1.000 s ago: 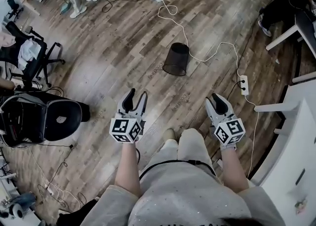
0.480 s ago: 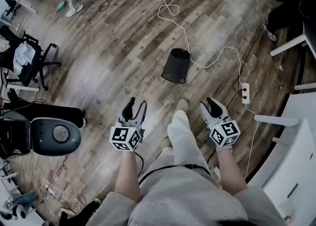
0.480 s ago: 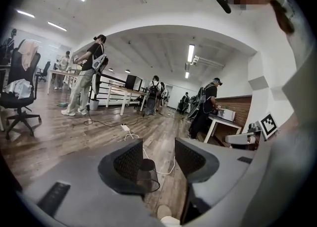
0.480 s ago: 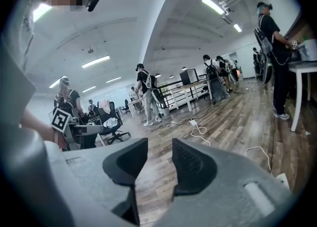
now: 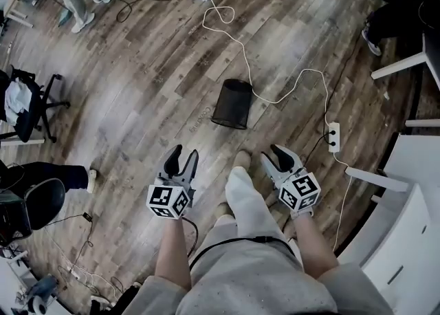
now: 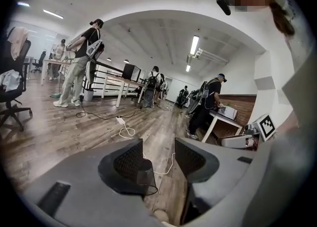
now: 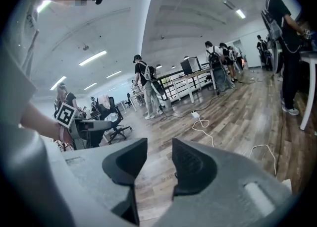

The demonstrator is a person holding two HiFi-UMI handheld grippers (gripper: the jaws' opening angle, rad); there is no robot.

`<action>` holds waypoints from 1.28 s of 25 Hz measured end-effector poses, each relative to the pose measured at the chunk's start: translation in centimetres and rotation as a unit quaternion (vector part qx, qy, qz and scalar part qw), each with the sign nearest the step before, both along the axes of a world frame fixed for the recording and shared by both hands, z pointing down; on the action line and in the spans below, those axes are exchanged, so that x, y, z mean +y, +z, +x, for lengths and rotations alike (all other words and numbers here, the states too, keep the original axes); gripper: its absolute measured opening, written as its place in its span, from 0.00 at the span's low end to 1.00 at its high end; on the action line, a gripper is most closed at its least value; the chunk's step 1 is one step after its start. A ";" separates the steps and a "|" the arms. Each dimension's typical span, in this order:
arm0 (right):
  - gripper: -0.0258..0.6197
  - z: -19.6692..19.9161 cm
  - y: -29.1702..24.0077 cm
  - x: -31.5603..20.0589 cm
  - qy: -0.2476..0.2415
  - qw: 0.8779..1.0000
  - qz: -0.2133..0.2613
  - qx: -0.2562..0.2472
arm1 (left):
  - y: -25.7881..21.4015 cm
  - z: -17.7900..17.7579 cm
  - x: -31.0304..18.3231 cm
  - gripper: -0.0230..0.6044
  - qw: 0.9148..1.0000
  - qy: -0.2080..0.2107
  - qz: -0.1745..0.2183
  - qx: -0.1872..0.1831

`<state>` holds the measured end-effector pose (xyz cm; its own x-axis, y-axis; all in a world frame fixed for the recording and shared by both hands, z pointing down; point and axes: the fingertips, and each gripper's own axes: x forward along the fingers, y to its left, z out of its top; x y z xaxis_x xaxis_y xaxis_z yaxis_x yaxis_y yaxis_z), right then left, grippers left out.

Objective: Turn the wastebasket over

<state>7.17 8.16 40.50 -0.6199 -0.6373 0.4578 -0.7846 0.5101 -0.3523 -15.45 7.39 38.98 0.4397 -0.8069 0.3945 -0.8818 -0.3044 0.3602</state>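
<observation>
Left gripper [image 5: 182,156] held its jaws spread with nothing between them; right gripper [image 5: 271,155] was opening its jaws, also empty. I had both low over the floor [image 5: 137,87], pointing forward. My basket [image 5: 232,104] sat on the boards straight ahead, well apart from both grippers and about midway between their lines, so neither hand was clearly nearer. Its long axis ran away from me, wider end nearest; I couldn't tell whether it stood inverted or lay tipped. A white cable [image 5: 275,98] passed just beside its right side. I judged the reach should flank it from both sides
</observation>
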 end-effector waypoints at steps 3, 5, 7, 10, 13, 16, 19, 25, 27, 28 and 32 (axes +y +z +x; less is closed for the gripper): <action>0.27 0.7 1.6 -2.6 0.004 1.000 -0.012 0.000 | 1.7 0.6 -2.7 0.35 1.000 0.002 -0.015 -0.003; 0.27 1.0 2.9 -3.7 0.003 1.000 -0.023 0.000 | 3.2 1.3 -3.9 0.35 0.999 0.007 -0.031 -0.009; 0.28 1.6 4.4 -4.4 0.001 0.999 -0.039 0.000 | 4.6 2.6 -4.9 0.35 0.999 0.020 -0.047 -0.017; 0.29 2.5 6.4 -5.7 -0.005 0.999 -0.053 0.001 | 6.6 4.8 -6.5 0.35 0.997 0.045 -0.062 -0.027; 0.29 2.6 8.4 -6.8 -0.013 0.998 -0.061 0.003 | 8.6 6.1 -8.1 0.35 0.995 0.064 -0.067 -0.031; 0.29 2.5 11.2 -7.7 -0.017 0.997 -0.073 0.006 | 11.0 6.8 -9.4 0.35 0.994 0.076 -0.073 -0.031; 0.29 2.6 13.9 -8.0 -0.018 0.996 -0.092 0.007 | 13.9 7.5 -9.9 0.35 0.991 0.088 -0.091 -0.031; 0.29 3.2 19.6 -8.8 -0.009 0.993 -0.120 0.018 | 20.0 8.5 -11.3 0.35 0.986 0.108 -0.118 -0.035; 0.29 3.2 21.5 -9.4 -0.004 0.992 -0.128 0.021 | 22.6 8.6 -11.8 0.35 0.984 0.115 -0.128 -0.036; 0.29 3.2 22.4 -9.6 -0.001 0.991 -0.132 0.021 | 24.0 8.6 -12.0 0.35 0.983 0.120 -0.134 -0.038; 0.29 2.4 26.5 -9.7 -0.003 0.988 -0.150 0.025 | 29.1 8.3 -12.6 0.35 0.977 0.140 -0.156 -0.048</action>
<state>9.55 -1.49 66.96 -0.5945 -0.4648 0.6562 -0.8026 0.3933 -0.4486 -7.17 -5.25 68.10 0.5737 -0.4942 0.6532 -0.8147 -0.4263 0.3930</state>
